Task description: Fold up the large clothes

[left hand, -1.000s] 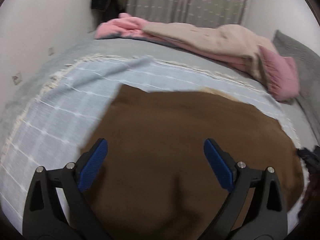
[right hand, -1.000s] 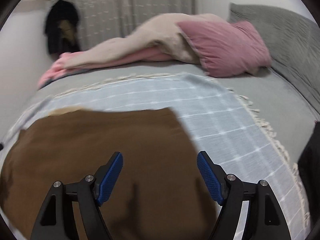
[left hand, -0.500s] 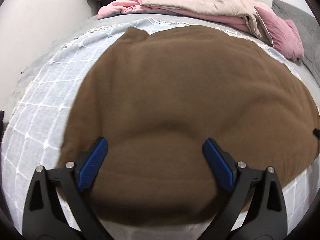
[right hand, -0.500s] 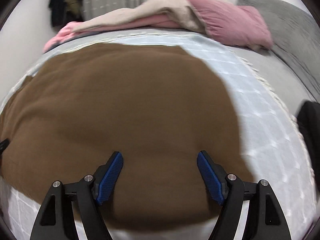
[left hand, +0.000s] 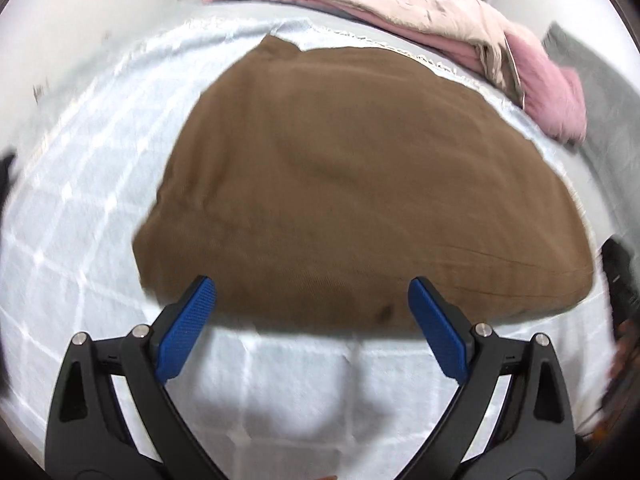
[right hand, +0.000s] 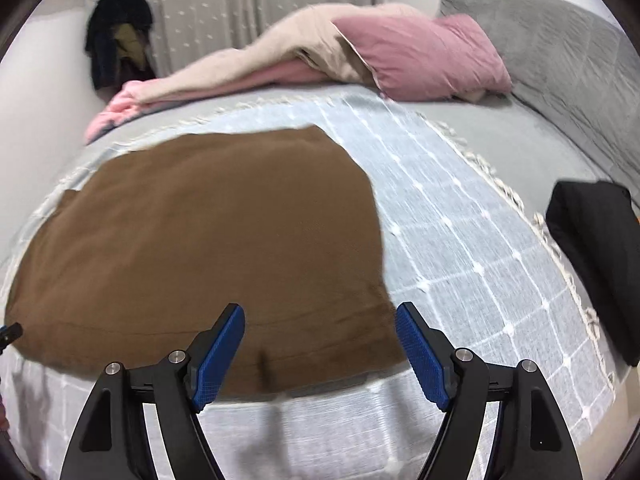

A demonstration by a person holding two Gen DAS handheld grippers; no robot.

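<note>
A large brown garment [left hand: 352,184] lies flat and folded on a light blue checked blanket [left hand: 80,200] on the bed; it also shows in the right wrist view [right hand: 208,248]. My left gripper [left hand: 312,312] is open and empty, just above the garment's near edge. My right gripper [right hand: 320,336] is open and empty, over the garment's near right corner. The blue pads [right hand: 220,356] touch nothing.
A beige and pink duvet [right hand: 320,52] and a pink pillow [right hand: 424,56] lie at the far side. A grey pillow [right hand: 560,60] is at the right. A black folded item [right hand: 592,256] sits at the right edge of the bed. Dark clothes [right hand: 116,36] hang by the curtain.
Both grippers have pulled back toward the near edge of the bed and stayed open. The brown garment now lies further ahead, with bare blanket under the fingers.
</note>
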